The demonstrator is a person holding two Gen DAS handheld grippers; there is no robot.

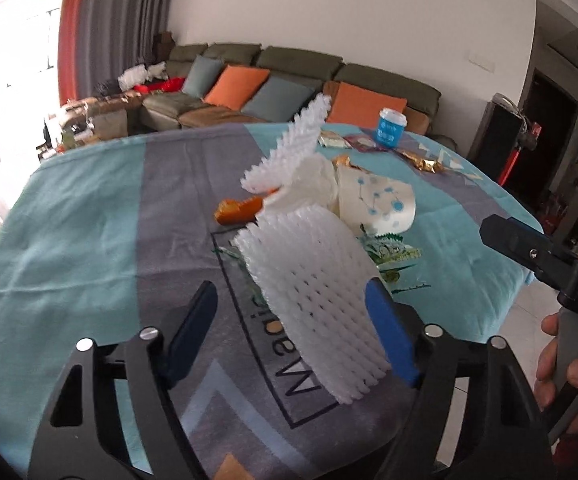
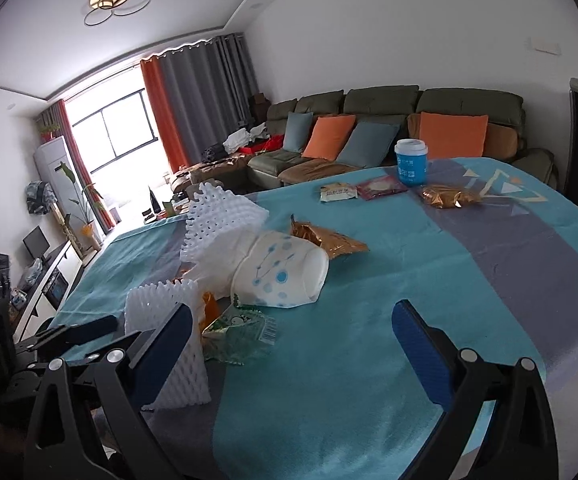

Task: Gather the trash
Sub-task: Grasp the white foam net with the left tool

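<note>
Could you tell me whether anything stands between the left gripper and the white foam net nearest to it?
Nothing visible does. The foam net already lies between the open fingers of the left gripper, against the blue pad on one side and clear of the other. The paper bowl and green wrapper lie beyond it.

A white foam net [image 1: 313,280] stands upright at the near table edge. Behind it lie crumpled tissue [image 1: 317,184], a second foam net [image 1: 301,136] and a tipped paper cup [image 2: 285,276] with blue dots. A green wrapper [image 2: 241,332] lies flat beside them, a gold wrapper [image 2: 325,240] just behind.
</note>
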